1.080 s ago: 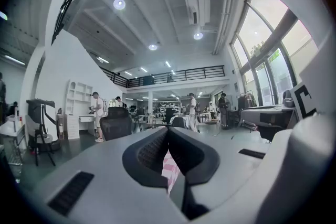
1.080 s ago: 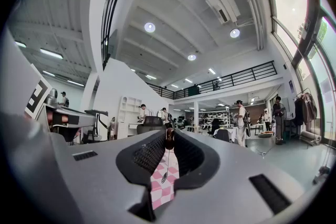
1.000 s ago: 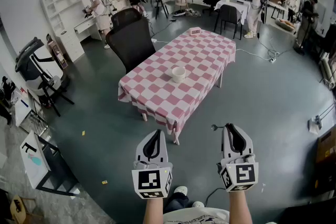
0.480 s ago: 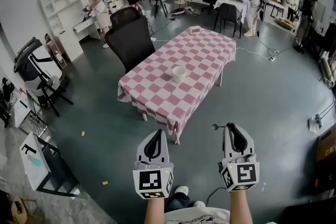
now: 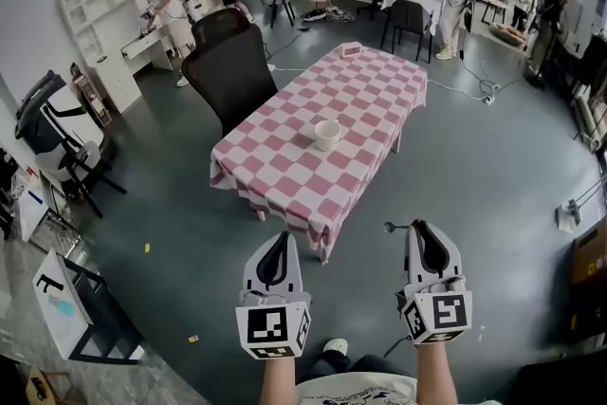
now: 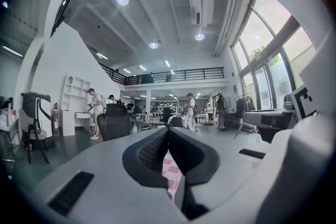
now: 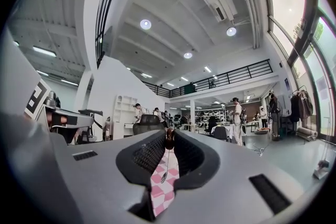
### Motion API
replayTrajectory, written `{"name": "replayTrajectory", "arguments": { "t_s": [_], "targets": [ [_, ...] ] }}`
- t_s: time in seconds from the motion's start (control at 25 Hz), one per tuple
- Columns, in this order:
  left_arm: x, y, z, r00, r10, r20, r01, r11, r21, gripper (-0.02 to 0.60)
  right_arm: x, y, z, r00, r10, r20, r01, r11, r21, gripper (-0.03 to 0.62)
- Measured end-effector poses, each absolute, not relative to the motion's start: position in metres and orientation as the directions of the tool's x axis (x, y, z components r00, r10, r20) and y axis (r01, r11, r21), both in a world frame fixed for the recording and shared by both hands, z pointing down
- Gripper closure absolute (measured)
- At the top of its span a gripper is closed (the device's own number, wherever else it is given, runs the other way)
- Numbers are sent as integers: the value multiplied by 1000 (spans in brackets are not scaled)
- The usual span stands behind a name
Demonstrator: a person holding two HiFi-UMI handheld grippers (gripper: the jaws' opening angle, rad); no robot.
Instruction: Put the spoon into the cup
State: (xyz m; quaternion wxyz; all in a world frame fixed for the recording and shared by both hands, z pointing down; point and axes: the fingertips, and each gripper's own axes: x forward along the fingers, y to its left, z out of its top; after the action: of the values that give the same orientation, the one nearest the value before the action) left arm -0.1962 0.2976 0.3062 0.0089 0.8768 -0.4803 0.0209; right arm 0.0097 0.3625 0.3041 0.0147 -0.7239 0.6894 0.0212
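Observation:
A white cup (image 5: 326, 134) stands near the middle of a table with a pink-and-white checked cloth (image 5: 285, 194), well ahead of both grippers. My right gripper (image 5: 424, 228) is shut on a thin metal spoon (image 5: 391, 228) whose end pokes out to the left of the jaws. In the right gripper view the spoon (image 7: 167, 157) hangs between the jaws of that gripper (image 7: 169, 136), with the checked cloth behind it. My left gripper (image 5: 278, 240) is level, its jaws together with nothing in them, also in the left gripper view (image 6: 168, 132).
A black office chair (image 5: 232, 71) stands at the table's left side. A small pink object (image 5: 352, 50) lies at the table's far end. A black stand (image 5: 57, 133) and a white cart (image 5: 57, 285) are at the left. Several people work at the back.
Both grippers and the camera have drifted forward toward the table, which now sits slightly nearer. The spoon stays in the right gripper; the jaws are unchanged.

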Motion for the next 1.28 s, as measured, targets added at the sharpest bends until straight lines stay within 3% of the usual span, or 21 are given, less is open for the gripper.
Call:
{"name": "replayTrajectory", "arguments": {
  "t_s": [0.6, 1.12, 1.28],
  "targets": [
    [-188, 212, 328, 535, -841, 80, -844, -536, 19, 568, 27, 286, 321, 74, -997, -8, -997, -74, 7, 533],
    [-147, 98, 345, 449, -891, 67, -893, -450, -4, 568, 78, 150, 337, -27, -999, -40, -1000, 27, 3, 533],
    [-102, 53, 318, 409, -910, 66, -912, -410, -5, 568, 124, 94, 309, -78, -996, -45, -997, 78, 4, 533]
  ]
}}
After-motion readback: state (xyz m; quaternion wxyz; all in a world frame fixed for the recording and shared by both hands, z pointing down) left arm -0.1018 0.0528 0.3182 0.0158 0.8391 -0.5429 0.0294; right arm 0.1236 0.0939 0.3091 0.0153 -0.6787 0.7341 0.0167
